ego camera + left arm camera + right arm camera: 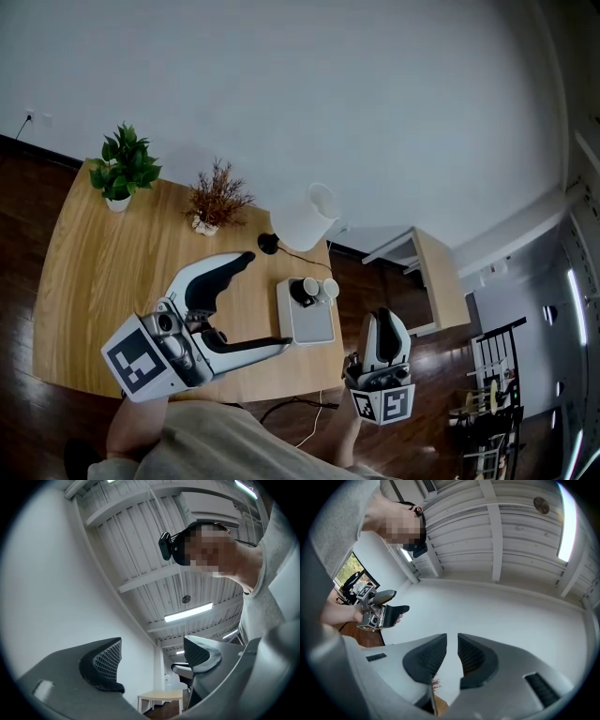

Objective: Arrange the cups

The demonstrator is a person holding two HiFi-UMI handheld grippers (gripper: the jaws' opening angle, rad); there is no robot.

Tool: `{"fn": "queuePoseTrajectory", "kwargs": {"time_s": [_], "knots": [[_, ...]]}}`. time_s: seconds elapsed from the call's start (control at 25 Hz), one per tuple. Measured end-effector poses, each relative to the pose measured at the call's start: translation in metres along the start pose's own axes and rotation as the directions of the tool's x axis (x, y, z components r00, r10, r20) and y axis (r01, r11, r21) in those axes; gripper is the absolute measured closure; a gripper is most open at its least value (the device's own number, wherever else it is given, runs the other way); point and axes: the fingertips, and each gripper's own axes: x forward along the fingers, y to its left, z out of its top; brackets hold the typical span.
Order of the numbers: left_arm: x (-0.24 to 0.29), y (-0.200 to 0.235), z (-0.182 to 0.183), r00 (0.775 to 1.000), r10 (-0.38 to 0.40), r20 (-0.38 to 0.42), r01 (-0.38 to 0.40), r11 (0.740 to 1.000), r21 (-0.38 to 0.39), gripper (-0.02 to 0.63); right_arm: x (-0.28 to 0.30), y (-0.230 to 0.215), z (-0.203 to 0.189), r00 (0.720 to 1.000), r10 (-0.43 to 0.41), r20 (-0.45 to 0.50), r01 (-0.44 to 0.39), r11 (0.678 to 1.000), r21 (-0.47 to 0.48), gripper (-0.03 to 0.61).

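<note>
Two small cups (317, 289) stand side by side at the far end of a grey tray (312, 325) near the right edge of the wooden table (94, 281). In the head view my left gripper (267, 300) is held over the table just left of the tray, jaws wide open and empty. In the left gripper view the left gripper (152, 660) points up at wall and ceiling, with nothing between its jaws. My right gripper (385, 316) hangs off the table's right edge, right of the tray, shut and empty. The right gripper (452, 653) also aims upward in its own view.
A potted green plant (122, 169) stands at the table's back left and a dried twig plant (217, 197) at the back middle. A white lamp (305, 217) with a black base (269, 244) stands behind the tray. A small side table (436, 277) stands to the right.
</note>
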Motion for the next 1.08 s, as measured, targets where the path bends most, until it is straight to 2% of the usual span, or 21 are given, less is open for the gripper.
{"fn": "queuePoseTrajectory", "kwargs": {"time_s": [1.08], "knots": [[-0.002,0.009,0.003,1.0,0.017,0.001,-0.017,1.0,-0.002,0.209,0.005,0.001,0.0,0.999,0.015,-0.035,-0.016,1.0,-0.019,0.512]]}}
